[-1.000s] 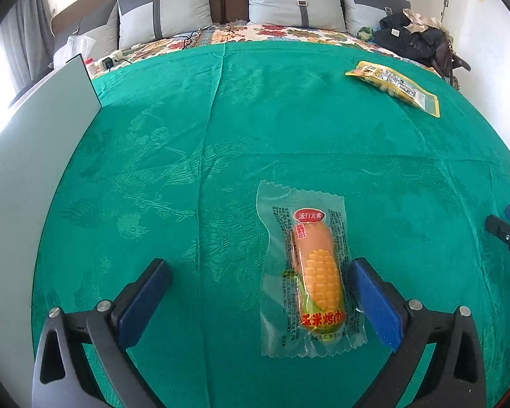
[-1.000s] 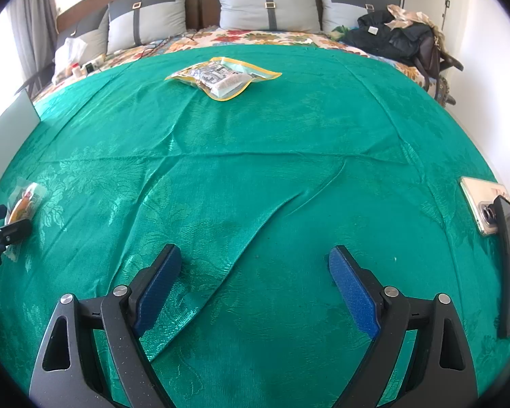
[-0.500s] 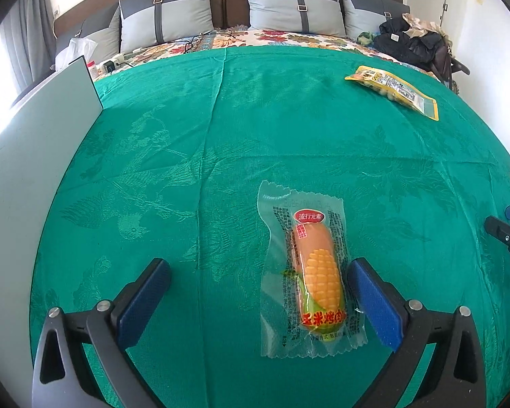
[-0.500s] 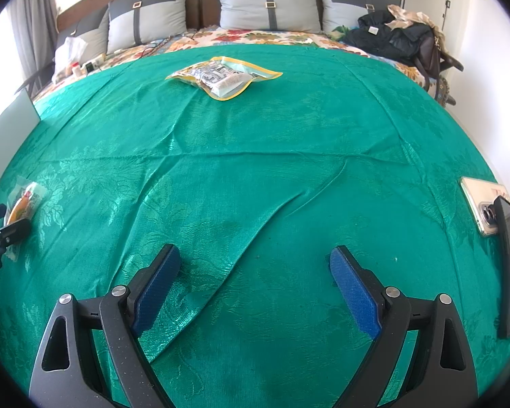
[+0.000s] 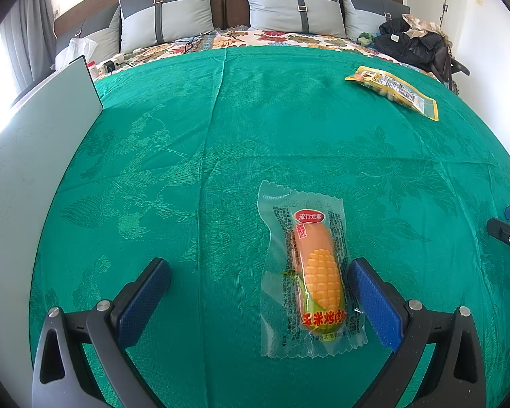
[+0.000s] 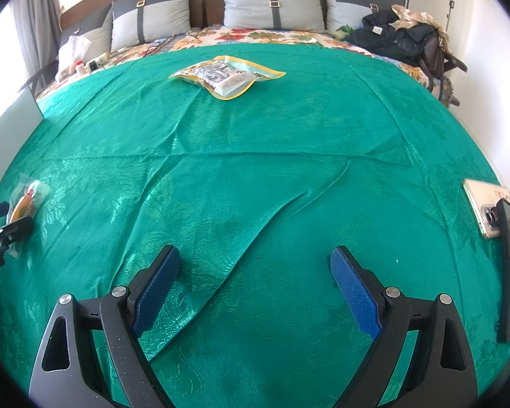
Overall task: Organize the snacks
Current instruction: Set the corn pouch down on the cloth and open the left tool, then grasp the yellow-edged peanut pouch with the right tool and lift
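Both pairs of jaws stand wide apart, holding nothing. Taking the clear-wrapped corn sausage snack [image 5: 314,272] as landmark: left of it stands a pale grey flat board [image 5: 27,170], bounding the green damask cloth [image 5: 221,136]. The left gripper [image 5: 258,292] straddles the snack, its right pad just beside the wrapper, probably lined up for a pinch. Right of the snack the right gripper [image 6: 255,278] hovers over bare cloth; the yellow-edged plastic snack pouch [image 6: 227,76] lies far beyond, open room between.
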`<control>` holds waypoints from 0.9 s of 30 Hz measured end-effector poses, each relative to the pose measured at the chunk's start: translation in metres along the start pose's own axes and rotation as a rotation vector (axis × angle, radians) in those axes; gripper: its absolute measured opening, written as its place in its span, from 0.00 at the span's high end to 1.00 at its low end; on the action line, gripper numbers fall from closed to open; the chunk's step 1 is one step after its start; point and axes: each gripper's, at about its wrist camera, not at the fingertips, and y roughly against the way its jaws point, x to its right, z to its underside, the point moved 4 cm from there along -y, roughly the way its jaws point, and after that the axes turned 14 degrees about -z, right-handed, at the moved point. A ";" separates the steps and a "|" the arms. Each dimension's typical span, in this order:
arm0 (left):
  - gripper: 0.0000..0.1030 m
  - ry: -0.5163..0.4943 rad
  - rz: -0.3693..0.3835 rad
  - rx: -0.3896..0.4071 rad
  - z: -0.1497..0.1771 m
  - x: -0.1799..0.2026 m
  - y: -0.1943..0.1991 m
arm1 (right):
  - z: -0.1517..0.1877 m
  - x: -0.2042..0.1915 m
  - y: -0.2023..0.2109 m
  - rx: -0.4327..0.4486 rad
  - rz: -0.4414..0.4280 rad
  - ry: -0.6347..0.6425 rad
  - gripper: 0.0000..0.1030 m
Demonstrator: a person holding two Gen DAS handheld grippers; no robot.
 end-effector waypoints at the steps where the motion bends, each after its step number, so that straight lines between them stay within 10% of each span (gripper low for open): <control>1: 0.00 0.000 0.000 0.000 0.000 0.000 0.000 | -0.003 0.002 0.001 -0.012 -0.013 -0.007 0.11; 9: 0.00 0.000 0.000 0.000 0.000 0.000 0.000 | -0.103 -0.002 0.005 0.136 -0.007 0.162 0.11; 21: 0.00 0.001 0.000 0.001 0.000 0.000 0.000 | -0.181 -0.067 -0.132 -0.167 0.020 0.560 0.12; 27: 0.00 0.001 0.000 0.001 0.001 0.000 0.000 | -0.188 -0.055 -0.150 -0.190 0.028 0.484 0.11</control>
